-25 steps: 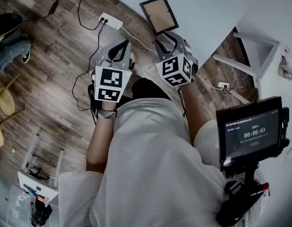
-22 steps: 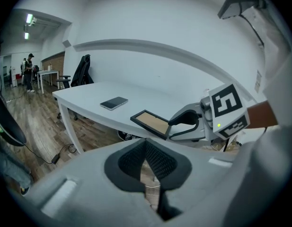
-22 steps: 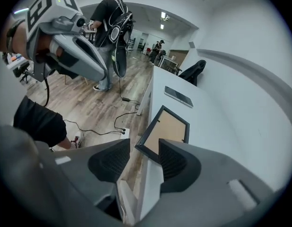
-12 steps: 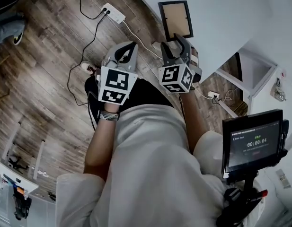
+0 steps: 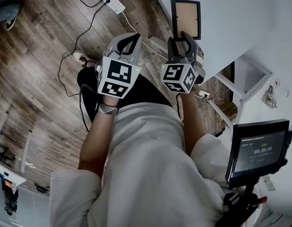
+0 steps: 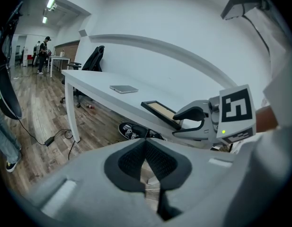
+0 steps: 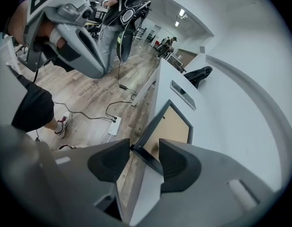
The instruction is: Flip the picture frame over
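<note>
Head view: the picture frame [image 5: 185,19] lay brown backing up near the edge of the white table [image 5: 231,13], a power strip [image 5: 113,2] on the floor beside it. Left gripper view: the left gripper [image 6: 146,145] had its jaws together, empty. Right gripper view: the right gripper [image 7: 145,156] had its jaws apart around the frame's near corner

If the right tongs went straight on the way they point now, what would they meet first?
The picture frame, lying on the white table: its near dark edge sits right between the open right tongs, so they would probably meet that edge first.
</note>
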Demonstrator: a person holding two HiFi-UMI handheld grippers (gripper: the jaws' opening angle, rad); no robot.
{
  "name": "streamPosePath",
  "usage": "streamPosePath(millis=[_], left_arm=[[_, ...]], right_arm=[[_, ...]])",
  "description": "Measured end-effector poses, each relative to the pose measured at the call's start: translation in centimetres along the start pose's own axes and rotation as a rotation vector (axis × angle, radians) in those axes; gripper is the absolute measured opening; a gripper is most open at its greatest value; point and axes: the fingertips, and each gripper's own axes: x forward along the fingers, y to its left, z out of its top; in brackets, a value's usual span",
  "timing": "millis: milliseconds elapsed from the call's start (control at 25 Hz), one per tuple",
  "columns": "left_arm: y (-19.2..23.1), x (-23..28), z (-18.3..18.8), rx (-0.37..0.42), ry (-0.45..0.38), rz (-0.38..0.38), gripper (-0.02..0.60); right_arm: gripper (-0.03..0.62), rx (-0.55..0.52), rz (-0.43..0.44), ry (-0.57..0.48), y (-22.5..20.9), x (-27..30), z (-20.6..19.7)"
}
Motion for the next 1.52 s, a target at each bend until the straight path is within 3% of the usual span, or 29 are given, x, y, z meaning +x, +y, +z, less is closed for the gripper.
streamPosePath(millis=[320,520,880,1120,1520], left_arm=[[-0.9,1.8,-0.1,-0.03,-0.014,-0.055,0.002],[-0.9,1.7,0.2,-0.064,-0.041,-0.077,0.002],[-0.9,2.1,1.6,-0.045,-0.117,-0.105,0.003],[-2.6,3.1,2.4,-0.047,-0.182,-0.166,0.003],[-2.7,3.4,3.3,-0.059,-0.198,-0.174,0.003]], right_arm=[[0.172,0.005,0.027,0.02,-0.1,0.2,0.5],[0.157,0.084,0.046,-0.006,-0.5,-1.1,1.7],[0.124,0.273,0.078,-0.074,-1.7,-3.0,3.2],[0.121,0.47,0.129,-0.128,-3.3,-4.0,3.4],[0.118,0.966,0.16,-0.393,-6.7,-5.9,4.0]])
